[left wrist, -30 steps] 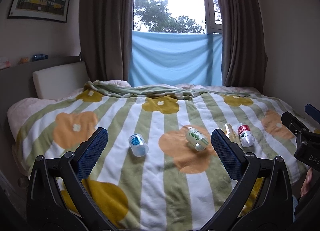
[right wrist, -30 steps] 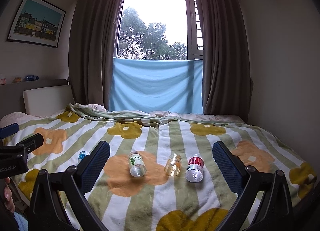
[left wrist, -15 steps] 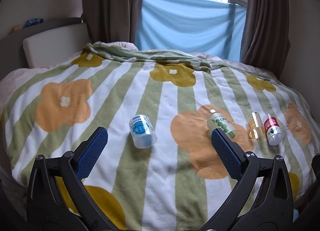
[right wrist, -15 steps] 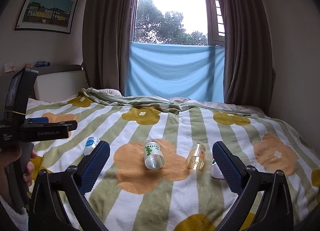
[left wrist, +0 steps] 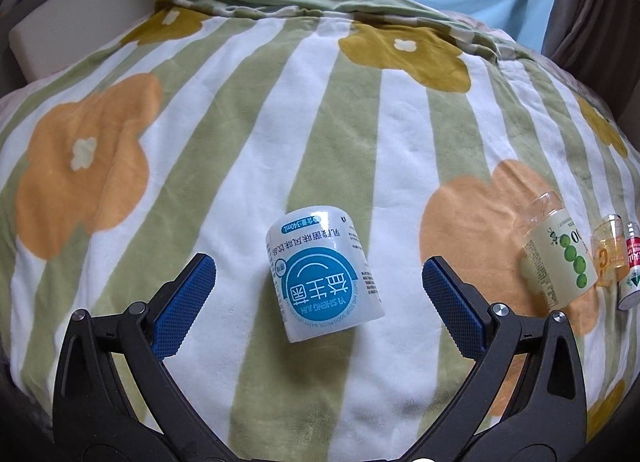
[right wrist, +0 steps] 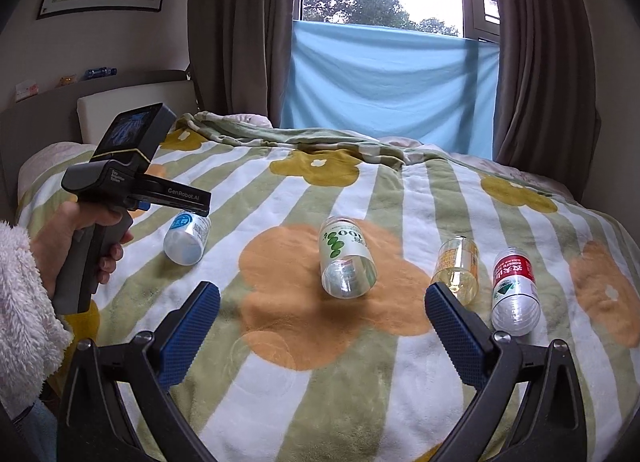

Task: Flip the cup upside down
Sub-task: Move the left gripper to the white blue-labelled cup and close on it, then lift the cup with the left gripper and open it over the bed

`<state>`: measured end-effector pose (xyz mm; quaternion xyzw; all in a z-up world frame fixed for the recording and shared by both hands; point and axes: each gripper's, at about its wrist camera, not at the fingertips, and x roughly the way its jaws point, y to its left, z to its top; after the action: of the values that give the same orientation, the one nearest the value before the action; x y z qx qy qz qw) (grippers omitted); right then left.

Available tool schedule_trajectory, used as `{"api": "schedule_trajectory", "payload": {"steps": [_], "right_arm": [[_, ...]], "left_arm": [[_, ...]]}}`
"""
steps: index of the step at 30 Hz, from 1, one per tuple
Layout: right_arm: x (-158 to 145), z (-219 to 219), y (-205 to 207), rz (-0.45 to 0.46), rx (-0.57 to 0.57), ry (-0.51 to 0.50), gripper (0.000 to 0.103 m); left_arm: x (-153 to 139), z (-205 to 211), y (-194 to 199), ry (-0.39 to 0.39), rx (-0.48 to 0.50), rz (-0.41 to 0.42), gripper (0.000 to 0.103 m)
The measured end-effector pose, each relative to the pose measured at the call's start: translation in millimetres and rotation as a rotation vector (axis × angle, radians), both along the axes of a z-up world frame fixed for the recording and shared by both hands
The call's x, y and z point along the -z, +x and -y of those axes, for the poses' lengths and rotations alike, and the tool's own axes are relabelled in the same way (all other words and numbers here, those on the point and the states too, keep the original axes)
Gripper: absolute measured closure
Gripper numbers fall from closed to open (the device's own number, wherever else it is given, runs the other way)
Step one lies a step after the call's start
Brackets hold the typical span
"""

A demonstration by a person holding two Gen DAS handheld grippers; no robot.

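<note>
Plastic, light and likely slick, the cup point(left wrist: 322, 272) lies on the bed point(left wrist: 224, 110) before your spread left claw point(left wrist: 318, 294); pinch its sides gently.

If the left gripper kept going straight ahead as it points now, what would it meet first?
Most likely the blue-label cup, lying on its side on the blanket between the open left gripper's fingers; depth is unclear.

The left gripper point(left wrist: 319, 288) is spread wide, blue pads point(left wrist: 185, 304) well apart, nothing between them. The right gripper point(right wrist: 322, 336) is spread just as wide — empty too. At far left, a hand point(right wrist: 76, 242) in a fleecy sleeve point(right wrist: 24, 310) grips the left handle.
</note>
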<state>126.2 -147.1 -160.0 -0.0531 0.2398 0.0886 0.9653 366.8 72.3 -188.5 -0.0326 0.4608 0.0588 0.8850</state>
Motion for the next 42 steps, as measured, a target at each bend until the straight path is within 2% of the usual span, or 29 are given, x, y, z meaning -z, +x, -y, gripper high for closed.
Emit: {"api": "schedule_trajectory", "payload": {"steps": [3, 6, 8, 11, 16, 22, 32, 36, 42], "right_arm": [[12, -4, 8, -0.033, -0.022, -0.002, 0.001], [19, -6, 13, -0.057, -0.04, -0.003, 0.0], [22, -8, 13, -0.067, -0.052, -0.007, 0.001], [25, -11, 16, -0.077, -0.066, -0.017, 0.001], [23, -12, 14, -0.086, -0.076, -0.023, 0.001], [15, -8, 10, -0.077, -0.083, -0.022, 0.001], [-8, 16, -14, -0.034, -0.094, -0.008, 0.001], [-16, 33, -23, -0.019, -0.081, 0.001, 0.0], [-26, 57, -36, -0.008, -0.066, 0.035, 0.001]], "left_arm": [[15, -2, 13, -0.02, -0.008, -0.041, 0.0], [26, -7, 19, -0.06, -0.017, -0.071, 0.014], [32, -8, 23, -0.074, -0.023, -0.093, 0.028], [41, -11, 25, -0.076, -0.038, -0.116, 0.039], [39, -11, 24, -0.084, -0.039, -0.114, 0.041], [18, -2, 11, -0.09, -0.011, -0.078, 0.042], [-31, 56, -55, -0.111, 0.118, 0.0, 0.042], [-33, 86, -85, -0.131, 0.173, -0.002, 0.042], [-19, 131, -123, -0.114, 0.268, -0.041, 0.042]]}}
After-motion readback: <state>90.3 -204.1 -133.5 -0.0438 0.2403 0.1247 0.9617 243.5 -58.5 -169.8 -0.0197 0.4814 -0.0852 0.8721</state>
